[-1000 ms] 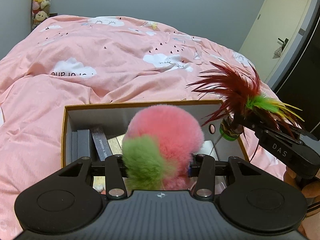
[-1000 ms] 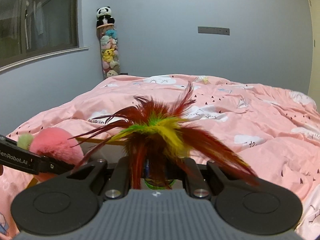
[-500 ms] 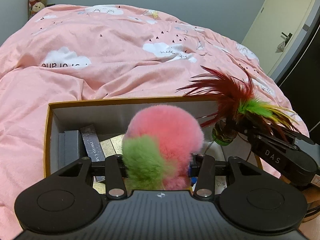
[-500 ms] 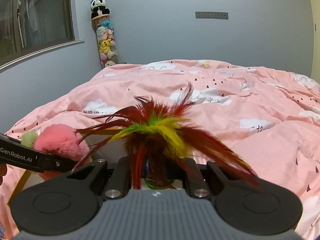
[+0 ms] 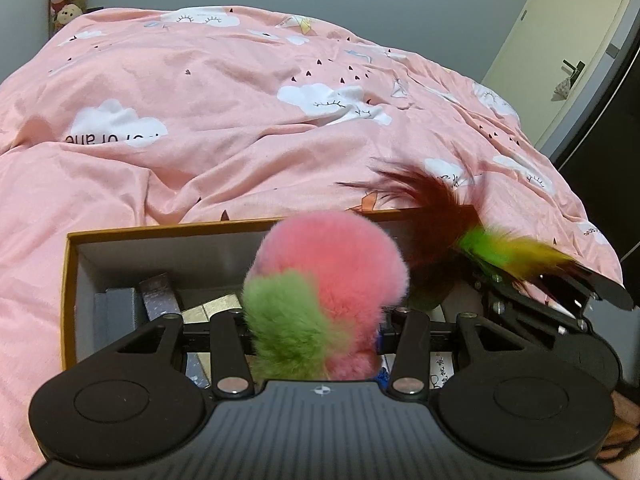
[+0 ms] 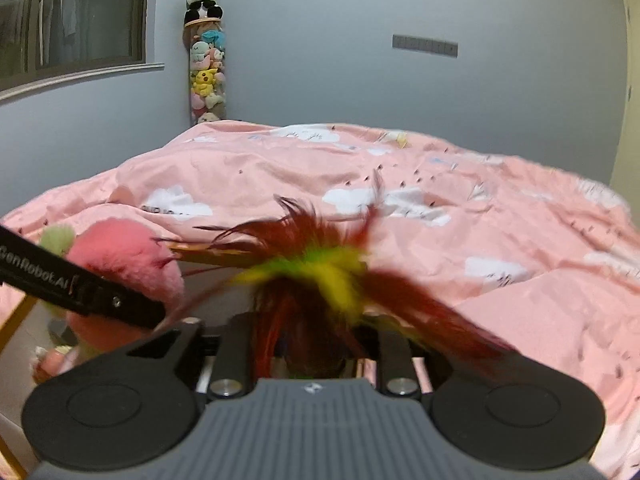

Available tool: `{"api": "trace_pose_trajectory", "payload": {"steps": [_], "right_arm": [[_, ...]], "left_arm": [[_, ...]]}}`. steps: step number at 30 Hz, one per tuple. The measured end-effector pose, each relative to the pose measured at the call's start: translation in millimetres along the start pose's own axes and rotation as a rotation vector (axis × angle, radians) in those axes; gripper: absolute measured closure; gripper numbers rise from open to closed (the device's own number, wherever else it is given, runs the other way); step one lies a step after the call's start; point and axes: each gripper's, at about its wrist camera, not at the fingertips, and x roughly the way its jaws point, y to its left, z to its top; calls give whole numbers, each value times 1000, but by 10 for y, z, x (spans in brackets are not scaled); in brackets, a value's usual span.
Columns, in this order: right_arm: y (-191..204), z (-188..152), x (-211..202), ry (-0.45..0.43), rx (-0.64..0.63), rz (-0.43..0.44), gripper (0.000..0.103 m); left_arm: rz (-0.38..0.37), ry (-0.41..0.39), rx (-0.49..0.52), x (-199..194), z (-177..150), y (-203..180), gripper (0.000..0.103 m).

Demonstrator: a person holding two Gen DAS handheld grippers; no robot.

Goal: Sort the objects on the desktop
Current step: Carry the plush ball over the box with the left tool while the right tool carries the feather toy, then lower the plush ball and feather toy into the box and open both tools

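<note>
Placement over the open box (image 5: 72, 292) explains both poses: left gripper (image 5: 316, 344) hangs clamped on the pink-and-green pompom (image 5: 328, 276) above the interior, while right gripper (image 6: 316, 344), jaws just opening, frees the feather toy (image 6: 320, 276) between them

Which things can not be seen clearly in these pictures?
- Box contents: left wrist view, hidden by the pompom and left tongs.
- Feather toy base: right wrist view, motion blur and feathers cover it.
- Right tongs grip: right wrist view, feathers hide the pads.
</note>
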Motion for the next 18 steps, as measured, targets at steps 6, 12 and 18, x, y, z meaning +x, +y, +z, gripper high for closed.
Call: {"api": "trace_pose_trajectory", "payload": {"steps": [6,12,18], "right_arm": [[8,-35,-219,-49,8,7,61],[-13,-70,-424,-104,50,-45,47],[-89,-122,-455,-93,97,-71,45]], "left_arm": [[-1,8,1,57,35,-29,52],[-37,35,-12,172,49,-68,52],[-54,66,-41,347,16,-55,51]]}}
